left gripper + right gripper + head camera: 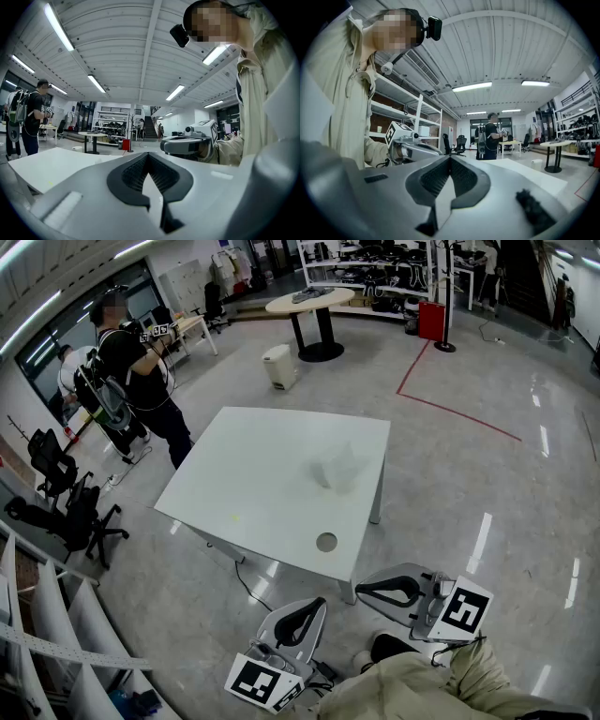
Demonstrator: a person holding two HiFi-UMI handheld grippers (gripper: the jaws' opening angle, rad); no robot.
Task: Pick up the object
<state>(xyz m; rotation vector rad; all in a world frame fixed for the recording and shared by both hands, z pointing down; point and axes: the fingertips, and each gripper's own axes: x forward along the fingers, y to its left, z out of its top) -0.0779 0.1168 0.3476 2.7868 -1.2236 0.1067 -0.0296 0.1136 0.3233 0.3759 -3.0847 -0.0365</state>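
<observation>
A pale, translucent crumpled object (337, 468) lies on the white square table (253, 474), toward its far right side. Both grippers hang low in front of the table's near corner, well short of the object and close to my body. My left gripper (314, 604) points up toward the table, jaws shut with nothing between them. My right gripper (364, 589) points left, also shut and empty. In the left gripper view the pads meet at the tips (149, 155), and the right gripper (187, 143) shows beyond them. In the right gripper view the left gripper (410, 147) shows.
A round grommet hole (326, 542) sits near the table's front edge. Another person (136, 371) stands beyond the far left corner. Office chairs (70, 507) and shelving (47, 634) line the left. A white bin (279, 365) and a round table (314, 301) stand farther back.
</observation>
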